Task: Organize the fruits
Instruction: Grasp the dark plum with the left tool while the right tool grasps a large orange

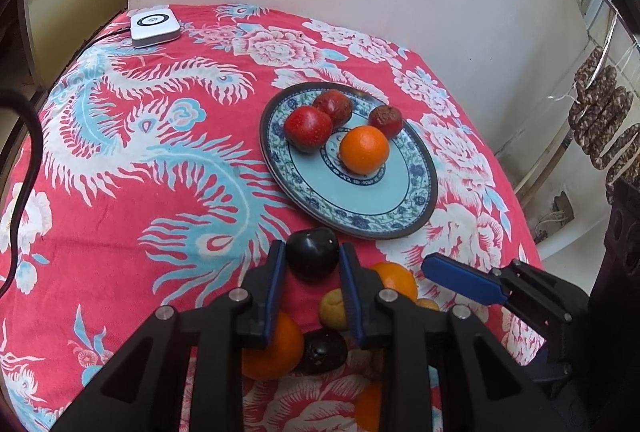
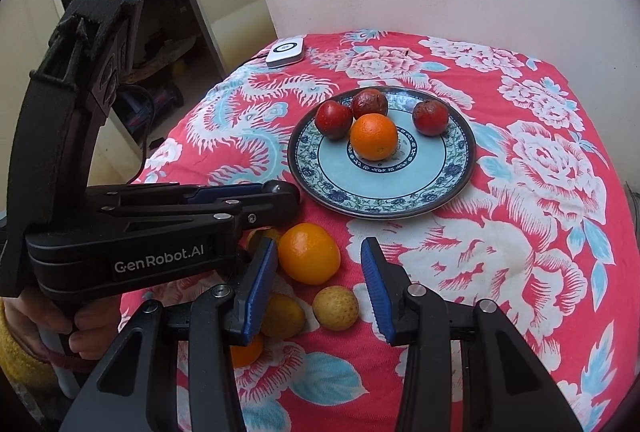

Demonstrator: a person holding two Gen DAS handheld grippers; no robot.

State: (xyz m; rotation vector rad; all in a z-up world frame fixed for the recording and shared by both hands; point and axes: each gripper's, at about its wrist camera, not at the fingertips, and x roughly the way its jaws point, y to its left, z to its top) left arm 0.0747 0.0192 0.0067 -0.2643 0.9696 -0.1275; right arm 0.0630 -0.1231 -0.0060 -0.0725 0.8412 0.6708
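The left tool [image 1: 312, 264] is clamped on a dark plum [image 1: 313, 254] that sits on the desk just short of the plate [image 1: 400, 216]; the right tool [image 2: 320, 272] hangs with its fingers apart and empty above an orange [image 2: 309, 253] and two small yellow fruits [image 2: 335, 308]. The step in hand looks like carrying the plum to the plate, where three red fruits [image 1: 309, 129] and another orange [image 1: 364, 149] already crowd the far half. To do it well, the grip should stay light enough not to bruise the skin, the lift should clear the raised rim, and the plum should go down on the bare near half, low before release so that it does not roll into the others. The right tool should stay clear of the path, as it stands close on the right. The desk wears a soft red cloth [image 1: 140, 191] with blue and white flowers, which may let round fruit settle rather than roll. A white device [image 1: 154, 25] lies at the far corner, by a pale wall.
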